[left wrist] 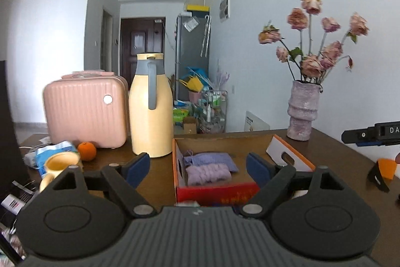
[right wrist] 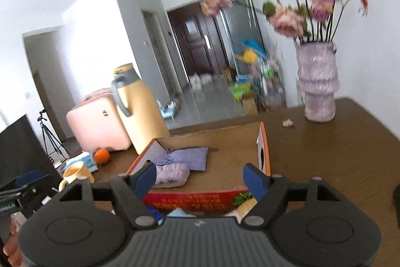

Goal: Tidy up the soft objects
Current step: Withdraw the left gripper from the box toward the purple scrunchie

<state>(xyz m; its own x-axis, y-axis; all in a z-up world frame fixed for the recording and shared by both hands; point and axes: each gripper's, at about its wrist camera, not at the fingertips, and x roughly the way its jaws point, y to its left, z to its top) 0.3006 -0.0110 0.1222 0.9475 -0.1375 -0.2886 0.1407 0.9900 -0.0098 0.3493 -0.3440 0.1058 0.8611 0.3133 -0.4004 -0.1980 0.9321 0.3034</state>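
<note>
An open cardboard box point(left wrist: 215, 189) with a red front and orange flaps sits on the brown table; it also shows in the right wrist view point(right wrist: 197, 199). Inside lie a blue-purple knitted pouch point(left wrist: 212, 159) point(right wrist: 186, 157) and a lilac rolled soft cloth point(left wrist: 208, 175) point(right wrist: 172, 174), side by side at the box's left. My left gripper point(left wrist: 198, 167) is open and empty, in front of the box. My right gripper point(right wrist: 201, 178) is open and empty, above the box's front edge.
A yellow thermos jug point(left wrist: 151, 106), a pink case point(left wrist: 85, 111), an orange point(left wrist: 86, 151), a yellow mug point(left wrist: 60, 165) and a tissue pack point(left wrist: 50, 152) stand left of the box. A purple vase of dried roses point(left wrist: 302, 111) stands at the back right.
</note>
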